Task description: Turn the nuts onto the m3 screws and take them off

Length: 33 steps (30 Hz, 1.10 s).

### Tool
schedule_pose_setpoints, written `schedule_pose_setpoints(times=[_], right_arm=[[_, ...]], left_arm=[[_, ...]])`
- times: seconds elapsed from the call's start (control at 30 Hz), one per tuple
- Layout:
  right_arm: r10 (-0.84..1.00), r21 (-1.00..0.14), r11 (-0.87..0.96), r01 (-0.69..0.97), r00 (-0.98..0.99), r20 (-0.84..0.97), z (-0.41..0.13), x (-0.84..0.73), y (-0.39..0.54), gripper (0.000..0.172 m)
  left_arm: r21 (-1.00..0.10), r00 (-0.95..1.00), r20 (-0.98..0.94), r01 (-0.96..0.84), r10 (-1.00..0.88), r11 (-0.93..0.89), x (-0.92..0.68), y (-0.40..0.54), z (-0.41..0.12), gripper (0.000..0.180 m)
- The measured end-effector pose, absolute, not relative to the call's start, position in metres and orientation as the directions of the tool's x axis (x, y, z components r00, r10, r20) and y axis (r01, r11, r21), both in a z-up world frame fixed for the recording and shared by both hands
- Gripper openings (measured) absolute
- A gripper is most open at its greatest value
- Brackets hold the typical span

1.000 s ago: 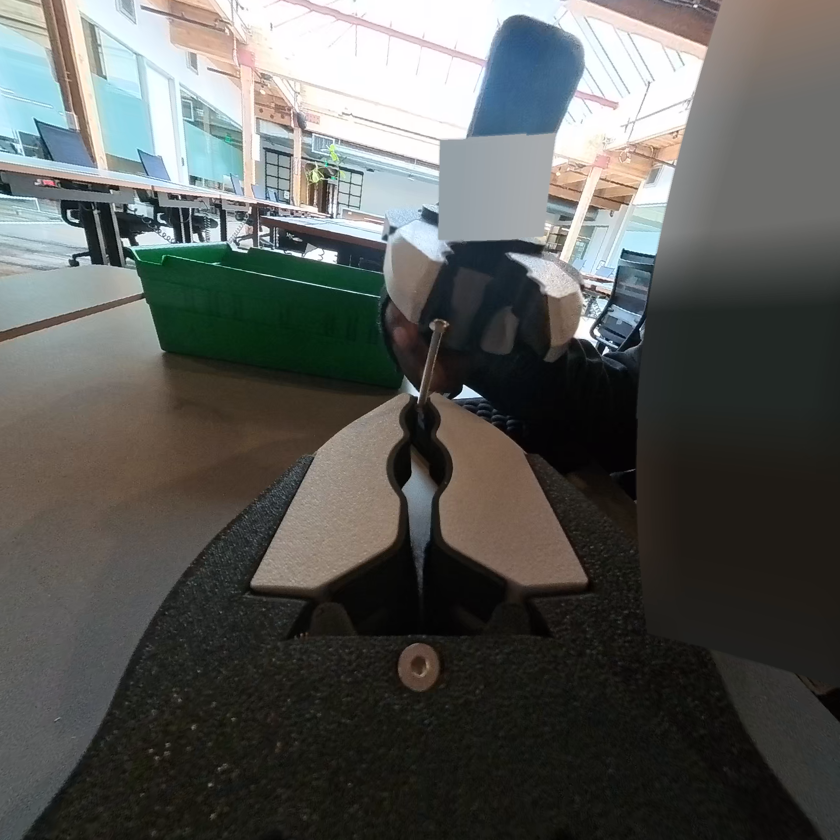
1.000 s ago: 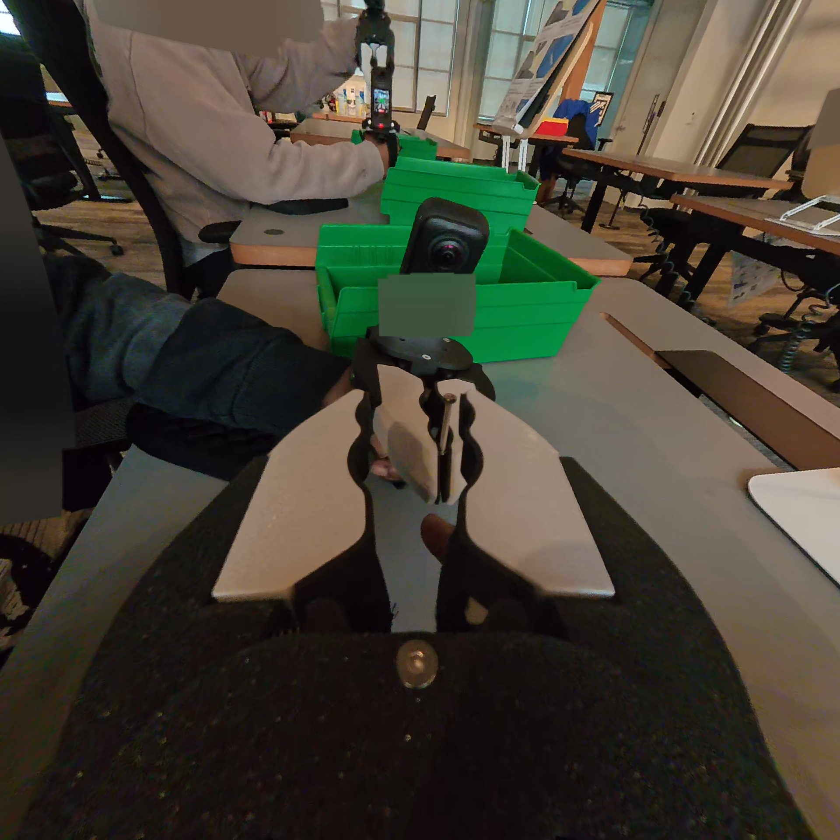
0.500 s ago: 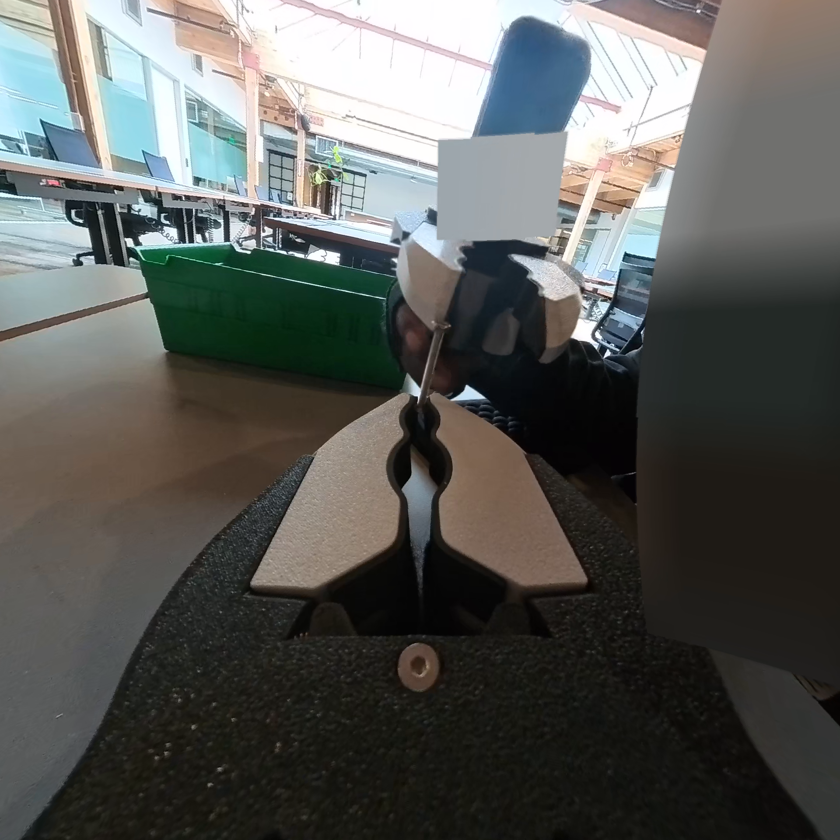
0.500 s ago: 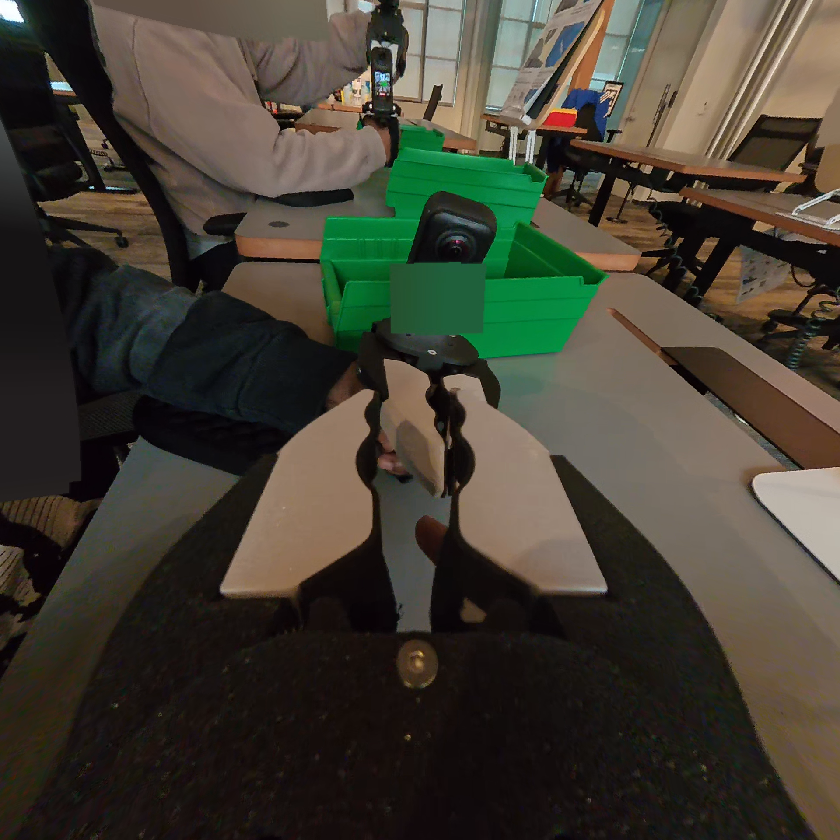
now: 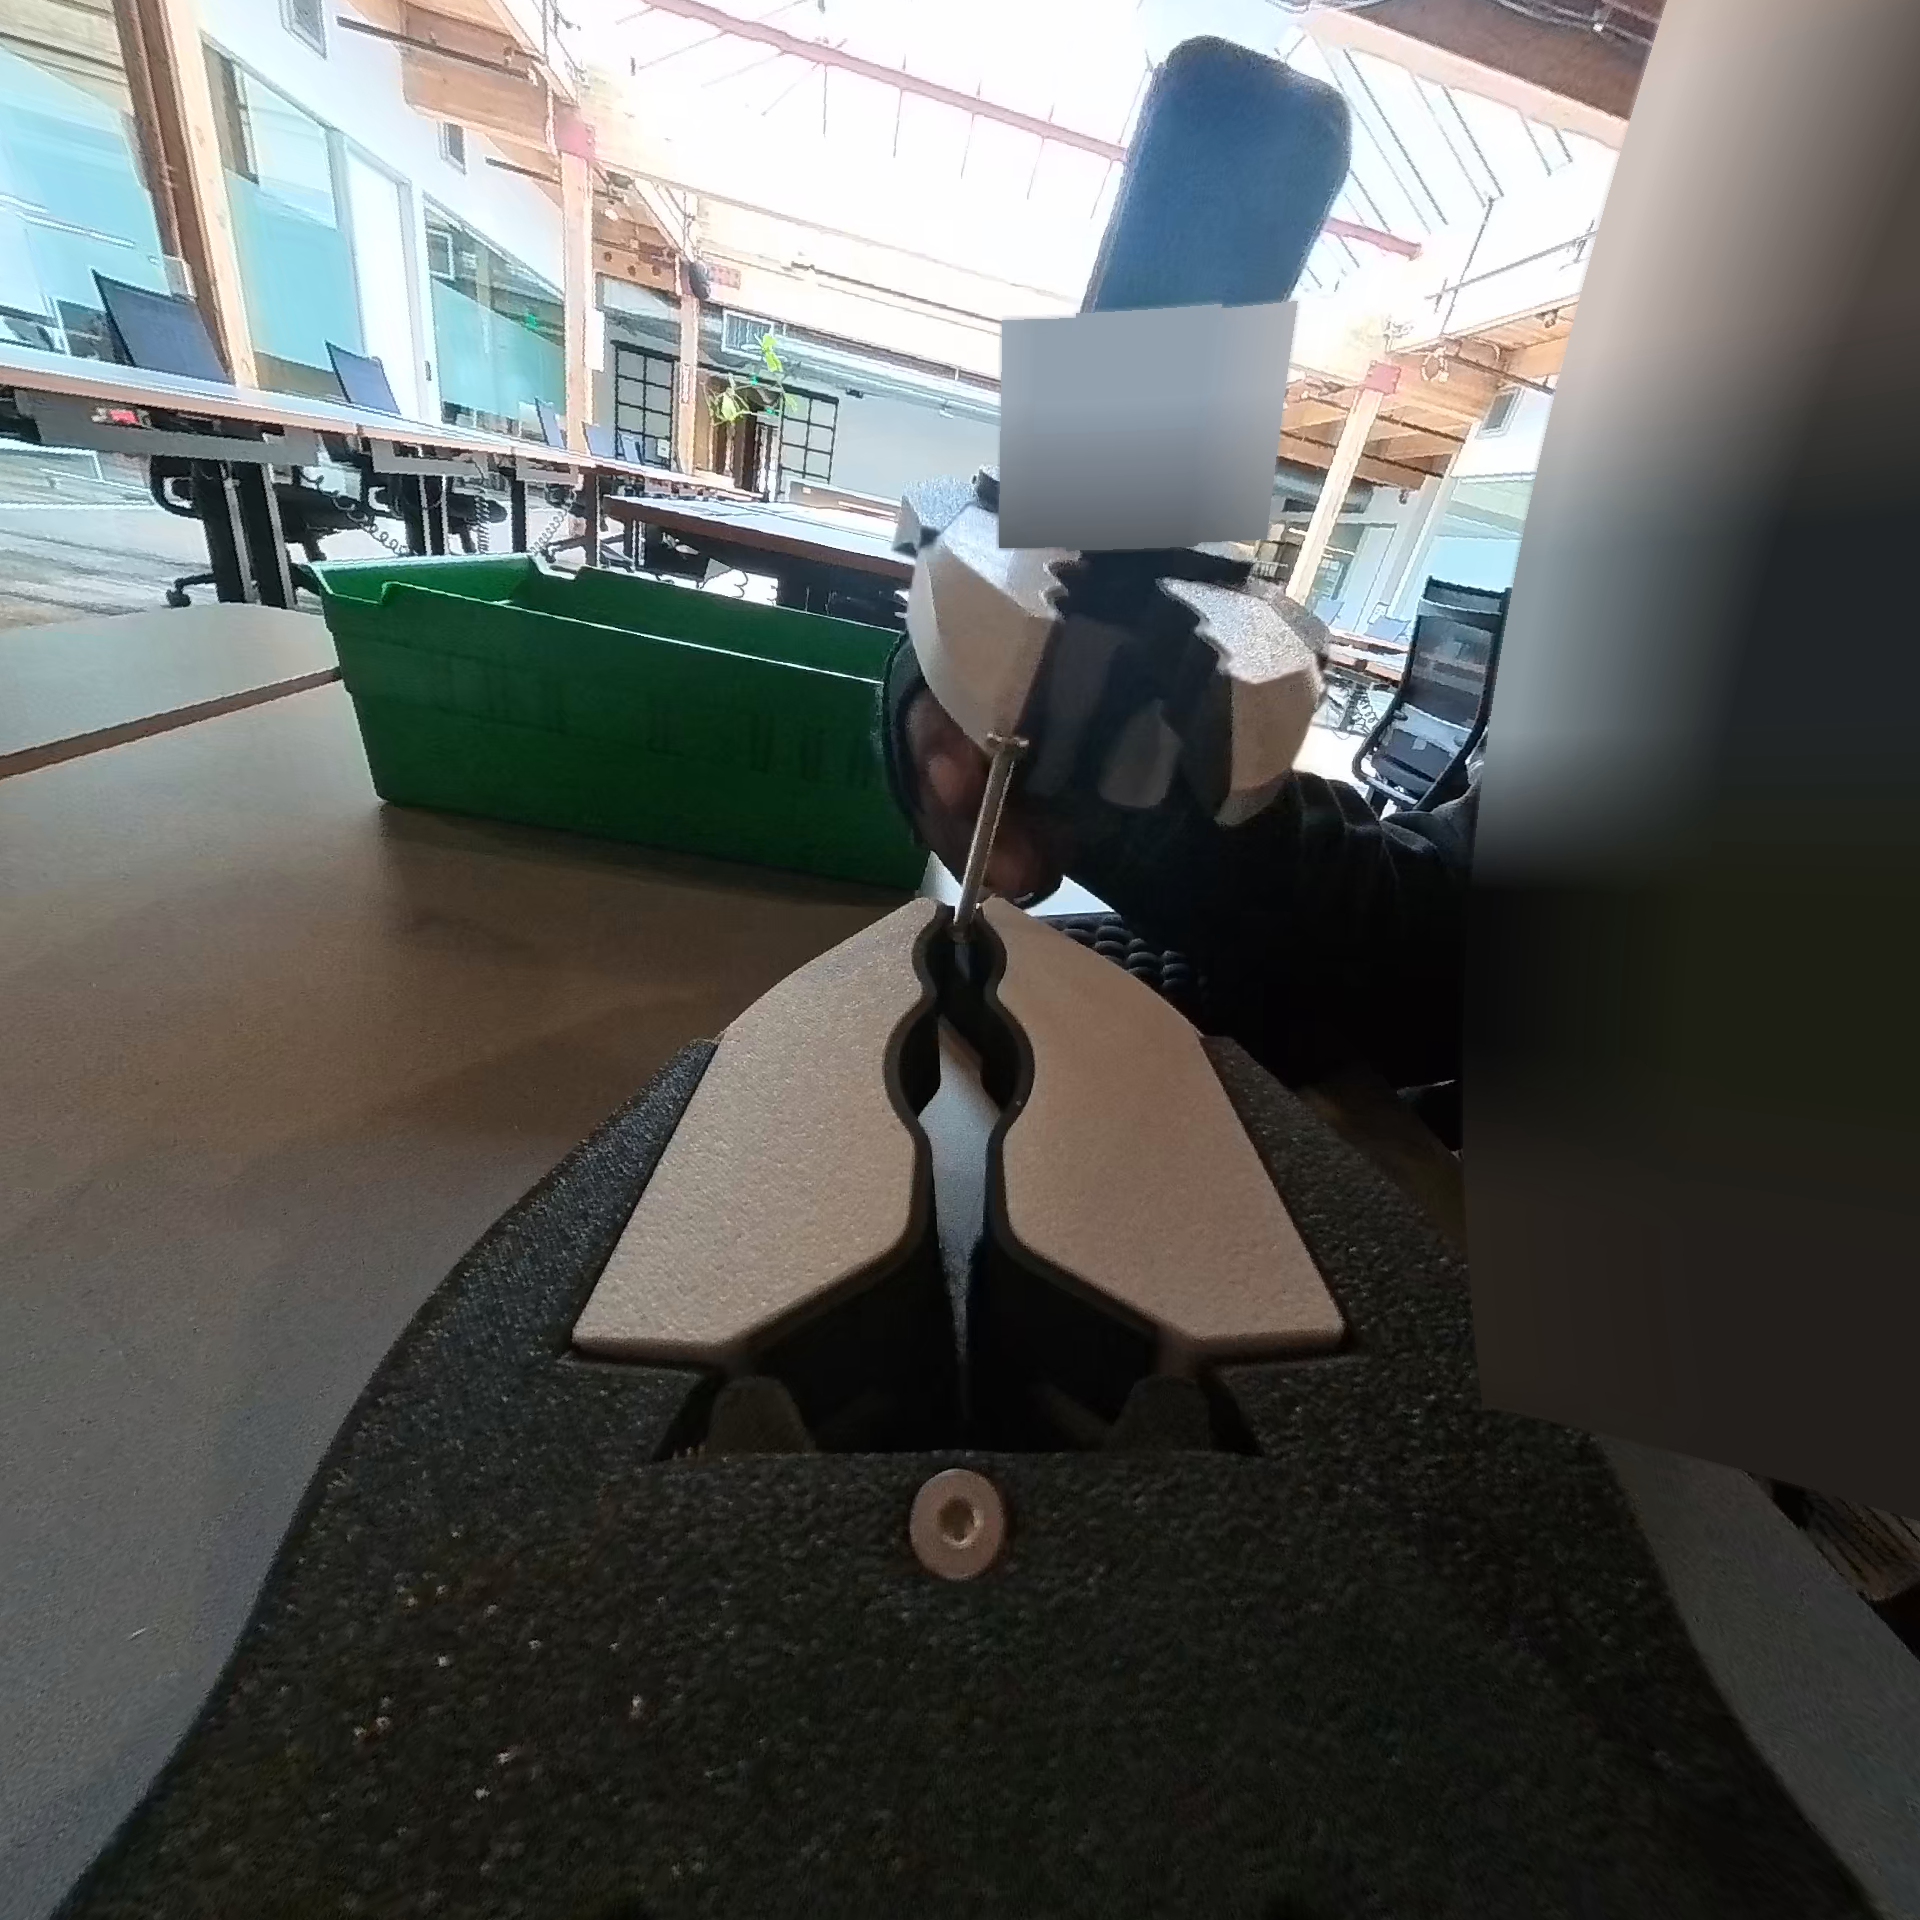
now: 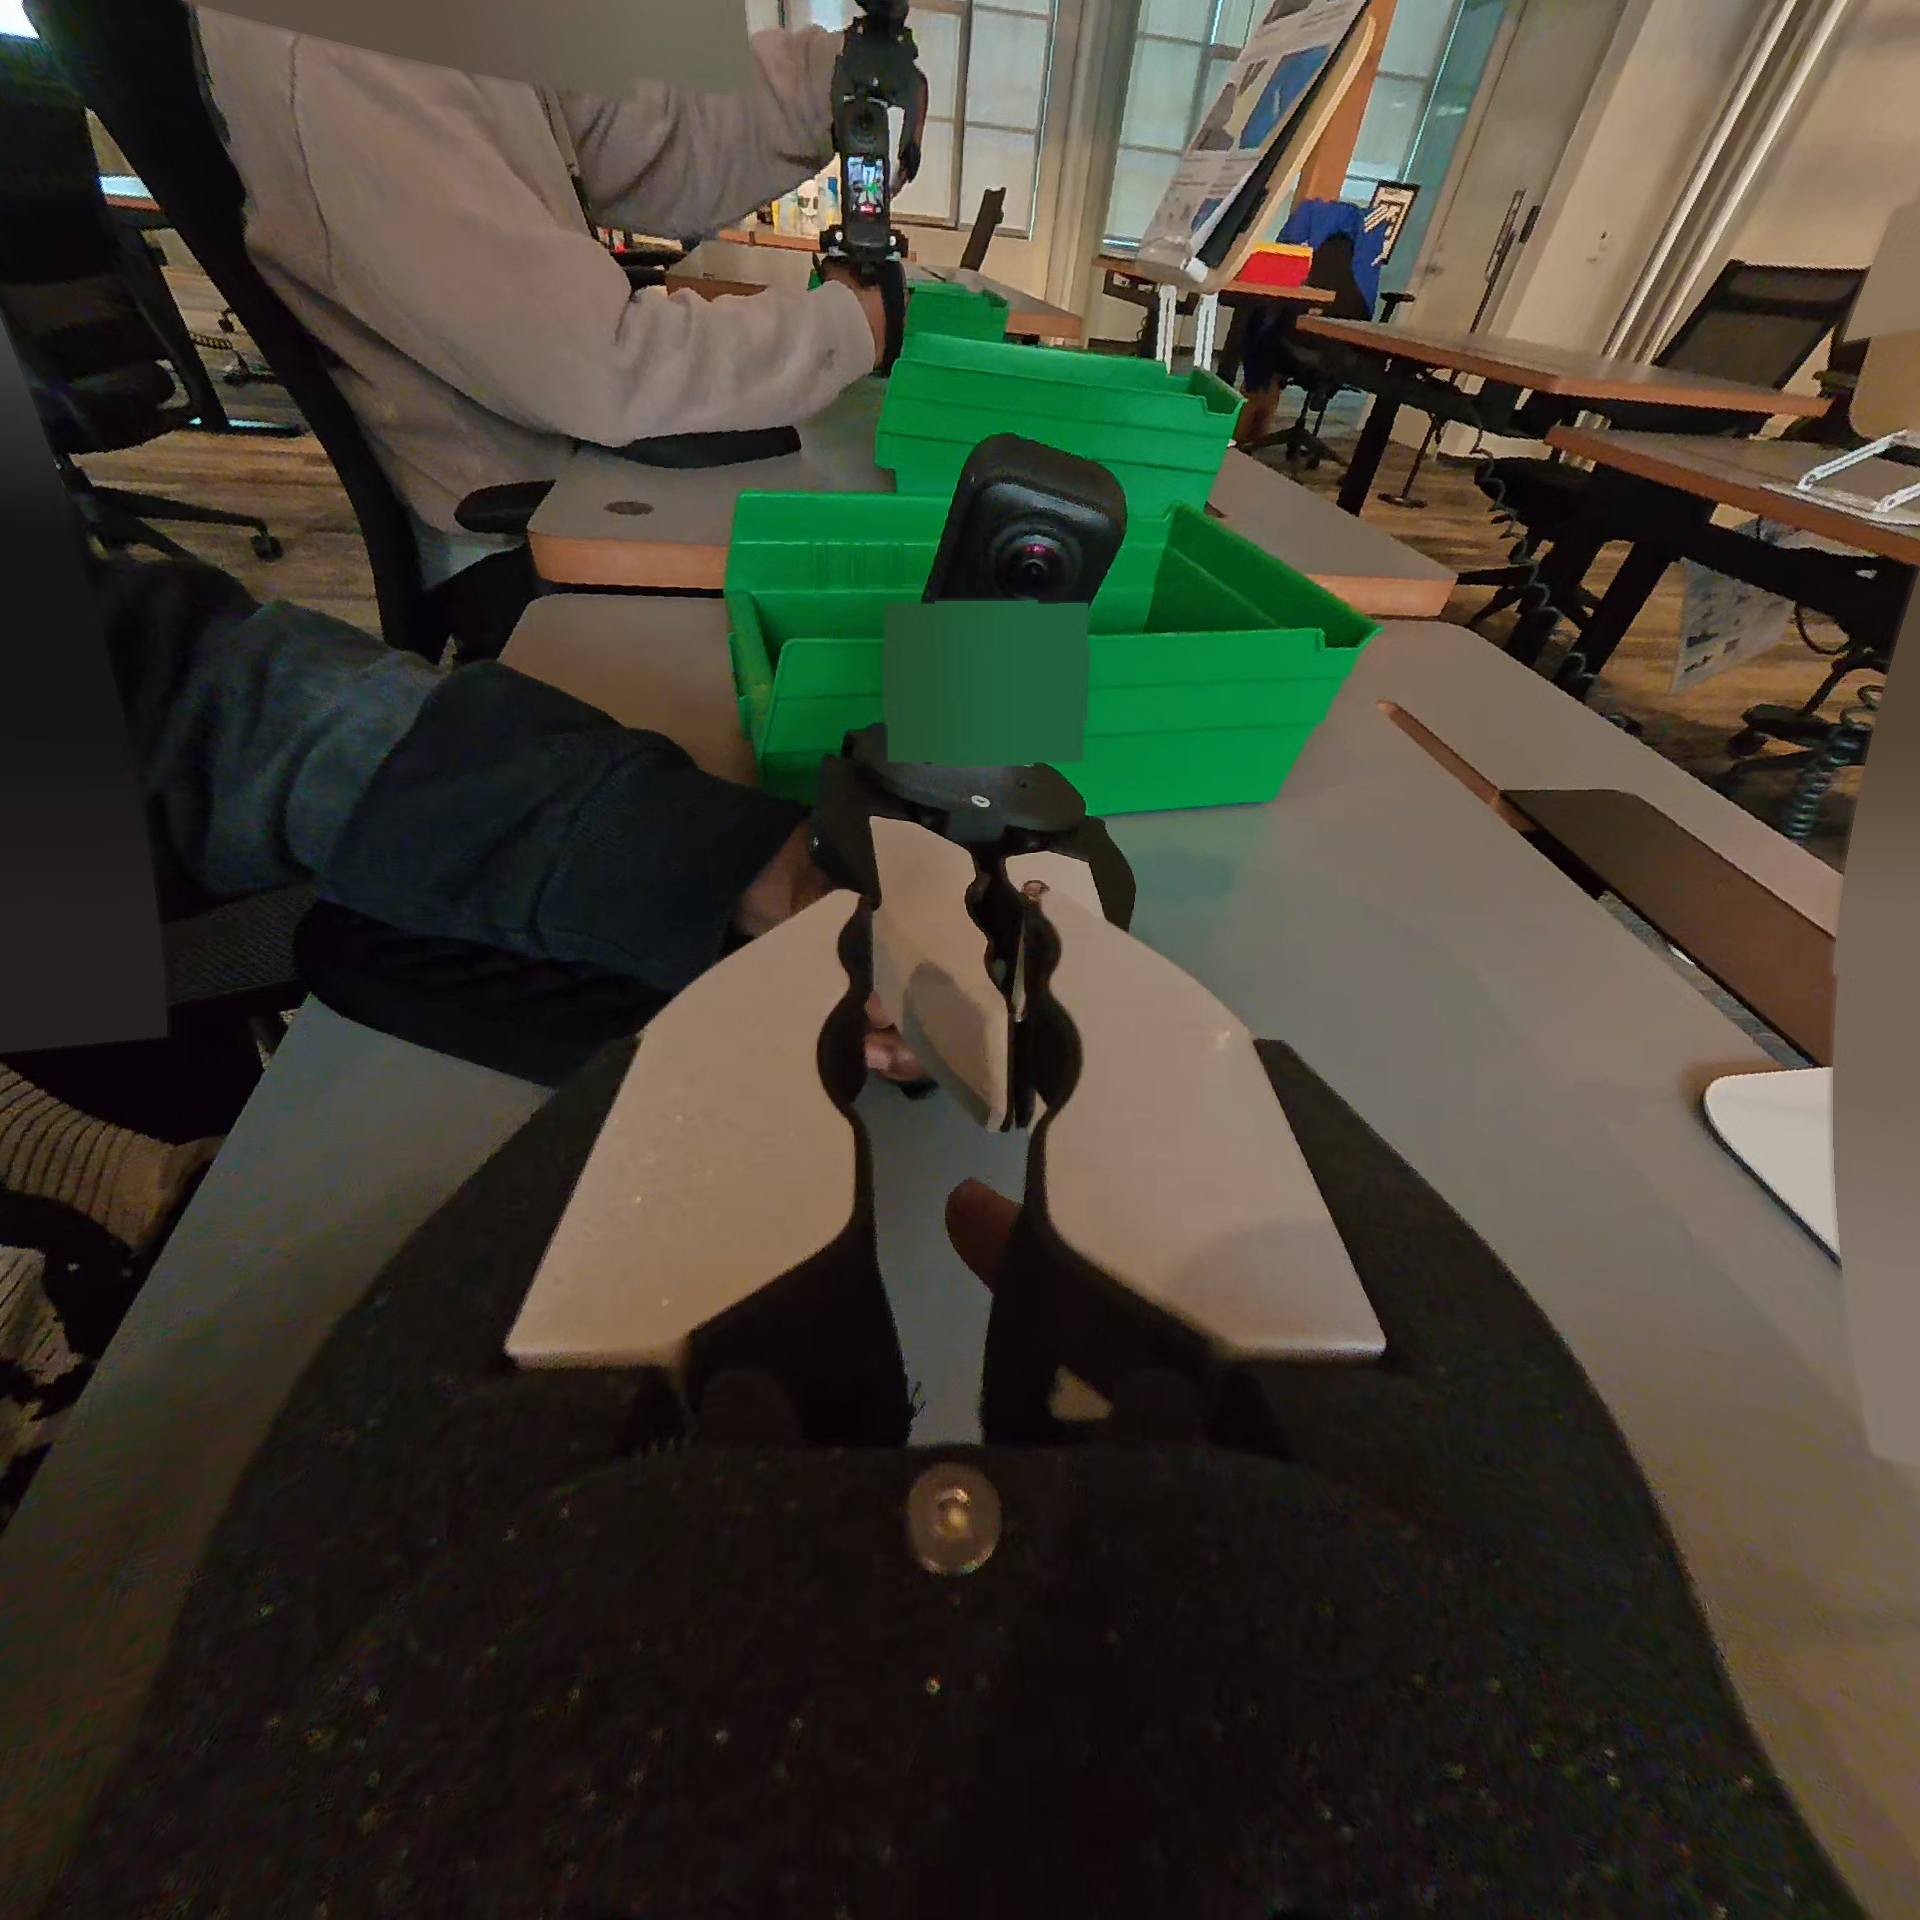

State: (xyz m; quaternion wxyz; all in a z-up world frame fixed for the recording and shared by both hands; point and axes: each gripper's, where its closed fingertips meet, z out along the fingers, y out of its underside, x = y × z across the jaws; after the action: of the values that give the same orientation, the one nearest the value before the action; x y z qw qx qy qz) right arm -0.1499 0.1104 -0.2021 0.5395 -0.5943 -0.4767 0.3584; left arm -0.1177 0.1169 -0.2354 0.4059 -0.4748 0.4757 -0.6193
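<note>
In the left wrist view my left gripper [image 5: 961, 925] is shut on a thin metal screw [image 5: 987, 821]. The screw stands up out of the fingertips, with a small wider piece at its top end. My right gripper [image 5: 1112, 717] faces it from beyond, jaws apart, and one of its white fingers [image 5: 966, 644] is right at the screw's top. In the right wrist view my right gripper [image 6: 951, 914] is open, and the left gripper's fingers [image 6: 935, 997] sit between its pads. The screw [image 6: 1023, 956] lies close along the right pad there. I cannot make out a separate nut.
A green bin [image 5: 623, 727] stands on the grey table [image 5: 312, 1039] behind the grippers; it also shows in the right wrist view [image 6: 1195, 707]. A second green bin [image 6: 1049, 416] and a person in a grey top [image 6: 468, 260] are at the neighbouring table. A white object [image 6: 1766, 1143] lies at the right. My right fingertips sit around 4 centimeters from my left ones.
My right gripper's jaws have narrowed and it has moved in around the screw's top and the left fingertips. My left gripper has stayed shut on the screw, barely moving.
</note>
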Motion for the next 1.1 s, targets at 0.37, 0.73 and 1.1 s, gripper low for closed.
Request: schedule_pose_setpoints(times=[0.37,0.73,1.1], right_arm=[[0.951,-0.983,0.046,0.180,0.293,0.098,-0.2028,-0.1526,0.1109,0.034],[0.945,-0.985,0.049,0.162,0.311,0.099,-0.2005,-0.1506,0.1143,0.034],[0.950,-0.983,0.048,0.178,0.297,0.100,-0.2016,-0.1498,0.1123,0.026]], left_arm=[[-0.974,-0.218,0.204,0.050,-0.955,-0.219,-0.1174,0.1173,-0.2356,0.001],[-0.975,-0.218,0.203,0.048,-0.955,-0.218,-0.1172,0.1173,-0.2358,0.001],[-0.972,-0.200,0.216,0.046,-0.956,-0.229,-0.1171,0.1206,-0.2363,0.001]])
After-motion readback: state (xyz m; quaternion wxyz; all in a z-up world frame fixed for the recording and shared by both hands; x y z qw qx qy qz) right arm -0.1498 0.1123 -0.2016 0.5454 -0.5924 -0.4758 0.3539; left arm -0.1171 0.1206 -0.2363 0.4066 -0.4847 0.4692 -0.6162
